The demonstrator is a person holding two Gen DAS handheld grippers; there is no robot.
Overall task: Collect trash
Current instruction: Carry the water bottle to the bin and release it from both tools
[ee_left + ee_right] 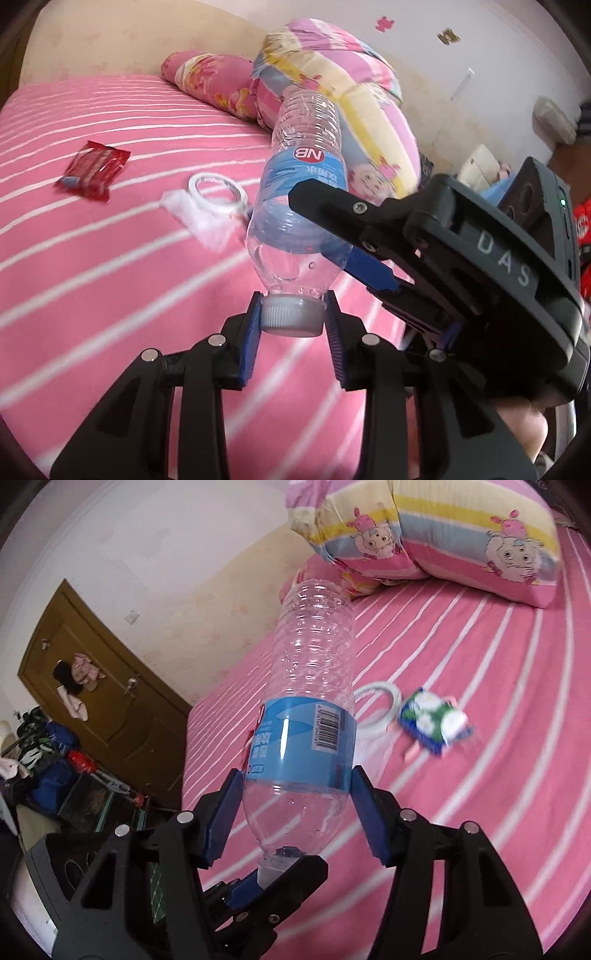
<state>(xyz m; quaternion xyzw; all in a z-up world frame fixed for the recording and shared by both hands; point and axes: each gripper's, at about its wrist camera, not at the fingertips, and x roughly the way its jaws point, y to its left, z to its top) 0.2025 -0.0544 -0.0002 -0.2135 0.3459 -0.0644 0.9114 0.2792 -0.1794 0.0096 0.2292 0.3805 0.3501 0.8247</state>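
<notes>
Clear plastic bottle (pixel 301 166) held above the bed: my left claw (pixel 291 317) grips its cap, right claw (pixel 295 794) its body; next, find a bin.

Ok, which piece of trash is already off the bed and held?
The clear plastic bottle: left claw grips its cap, right claw its body. The red wrapper, tape ring and green packet lie on the bed.
</notes>
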